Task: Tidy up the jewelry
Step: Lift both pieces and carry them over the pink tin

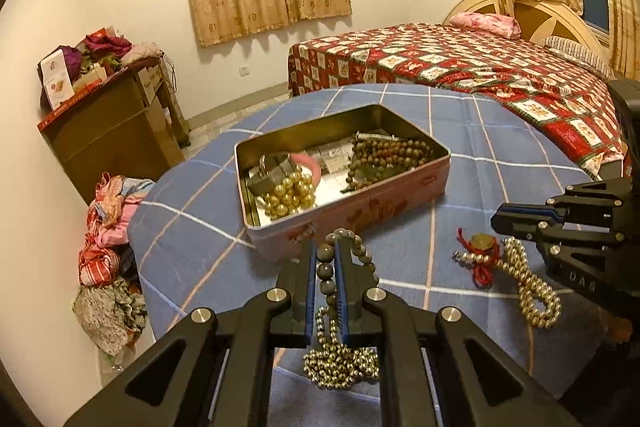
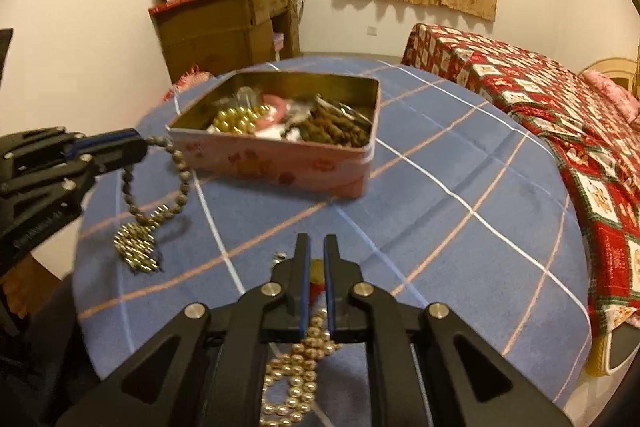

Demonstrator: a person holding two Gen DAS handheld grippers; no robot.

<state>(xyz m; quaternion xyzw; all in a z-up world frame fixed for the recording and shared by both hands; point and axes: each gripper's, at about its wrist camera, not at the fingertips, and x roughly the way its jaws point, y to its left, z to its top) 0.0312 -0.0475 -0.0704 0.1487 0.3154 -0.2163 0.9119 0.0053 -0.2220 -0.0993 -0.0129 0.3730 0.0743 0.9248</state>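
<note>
each camera sat close behind its own jaws, looking down and forward over the table. both saw the tin ahead, and each other's gripper.

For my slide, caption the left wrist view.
Left tongs shut on a bead bracelet near the open tin; right tongs above a gold bead string on the checked blue cloth.

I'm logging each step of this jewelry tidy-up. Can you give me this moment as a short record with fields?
surface: blue checked cloth
tin: open, holds gold beads, brown beads, pink bangle
left gripper: shut on grey bead bracelet, lifted just short of the tin
small gold chain: hangs from that bracelet
right gripper: above gold bead necklace, grip unclear
red-corded charm: on cloth
</note>
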